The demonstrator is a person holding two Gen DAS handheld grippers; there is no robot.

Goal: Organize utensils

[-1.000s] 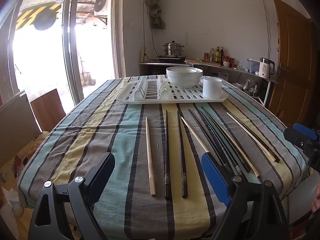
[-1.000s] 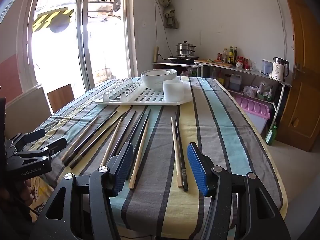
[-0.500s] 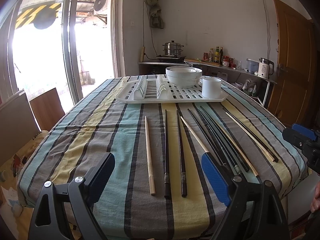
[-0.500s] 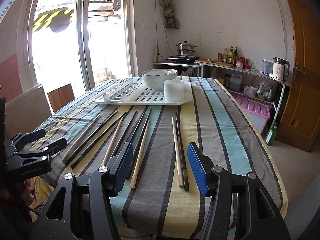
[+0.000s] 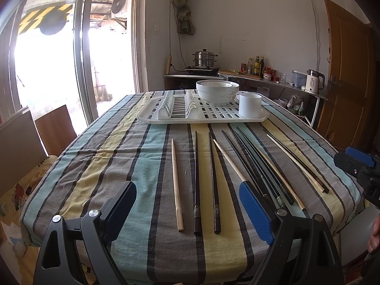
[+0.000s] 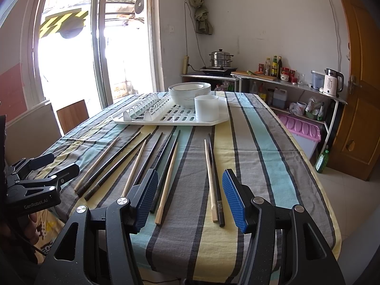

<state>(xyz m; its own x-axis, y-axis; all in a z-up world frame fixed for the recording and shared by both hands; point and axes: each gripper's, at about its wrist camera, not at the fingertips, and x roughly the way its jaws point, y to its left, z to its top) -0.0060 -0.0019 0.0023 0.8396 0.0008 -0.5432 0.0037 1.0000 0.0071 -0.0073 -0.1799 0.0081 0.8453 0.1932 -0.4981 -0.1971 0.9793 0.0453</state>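
Note:
Several chopsticks, black and pale wood, lie side by side on the striped tablecloth. In the left wrist view a wooden chopstick point(image 5: 177, 185) and two black ones point(image 5: 196, 182) lie between my open left gripper point(image 5: 187, 213) fingers, below them. In the right wrist view a wooden and black pair point(image 6: 213, 178) lies in front of my open right gripper point(image 6: 190, 199); more chopsticks point(image 6: 133, 161) spread to its left. A white cup point(image 5: 249, 104) point(image 6: 206, 108) stands on the white drying rack point(image 5: 166, 118) point(image 6: 142, 121). Both grippers are empty and hover above the near table edge.
Stacked white bowls point(image 5: 217, 91) point(image 6: 188, 92) sit on the rack at the table's far end. A wooden chair point(image 5: 55, 130) stands at the left. A counter with pot and kettle point(image 6: 332, 85) lines the back wall. A door point(image 6: 358, 83) is at the right.
Both grippers have shifted very slightly; the chopsticks and rack have not moved. Both stay open.

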